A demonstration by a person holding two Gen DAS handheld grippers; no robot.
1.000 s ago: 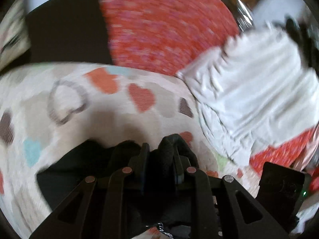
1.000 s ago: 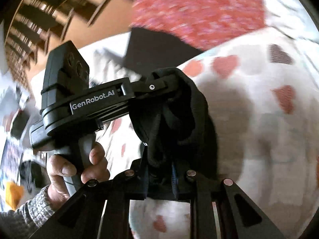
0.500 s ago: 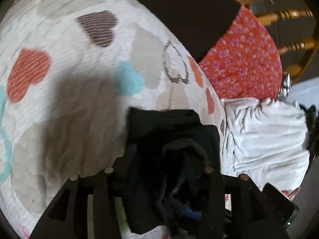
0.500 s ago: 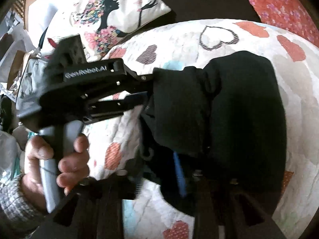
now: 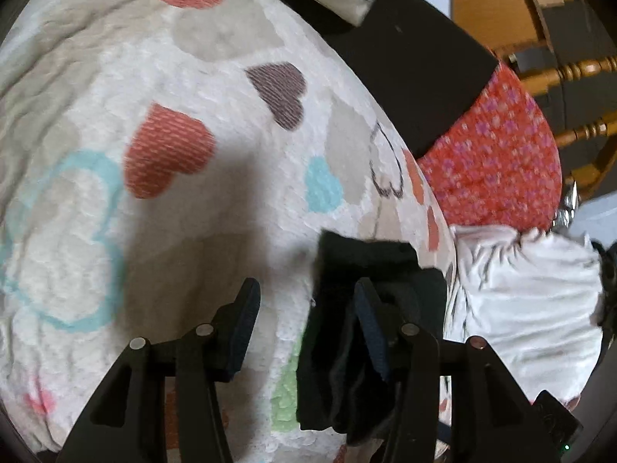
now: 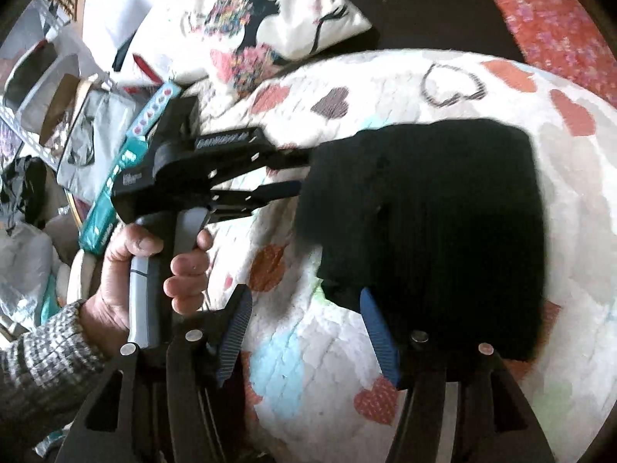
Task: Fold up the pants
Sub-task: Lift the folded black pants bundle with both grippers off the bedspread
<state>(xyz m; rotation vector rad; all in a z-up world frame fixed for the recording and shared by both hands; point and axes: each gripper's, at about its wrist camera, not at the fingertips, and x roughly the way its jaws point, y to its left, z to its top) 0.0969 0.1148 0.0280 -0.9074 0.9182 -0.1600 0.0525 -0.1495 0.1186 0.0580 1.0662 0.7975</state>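
— Where've the pants (image 6: 432, 223) ended up?
— Folded into a black bundle on the heart-print blanket (image 5: 162, 208), near both claws. A white garment (image 5: 532, 301) is heaped to the right, with a red spread (image 5: 497, 162) beyond it.
— Has either claw got hold of them?
— No. The left gripper (image 5: 304, 308) is spread wide; its right finger lies against the bundle's near edge, pinching nothing. The right gripper (image 6: 304, 320) is just as wide, one blue pad (image 6: 380, 341) touching the cloth.
— And the hand?
— The left hand (image 6: 154, 270) is wrapped around its handle, on the left, below a printed cushion (image 6: 262, 27)
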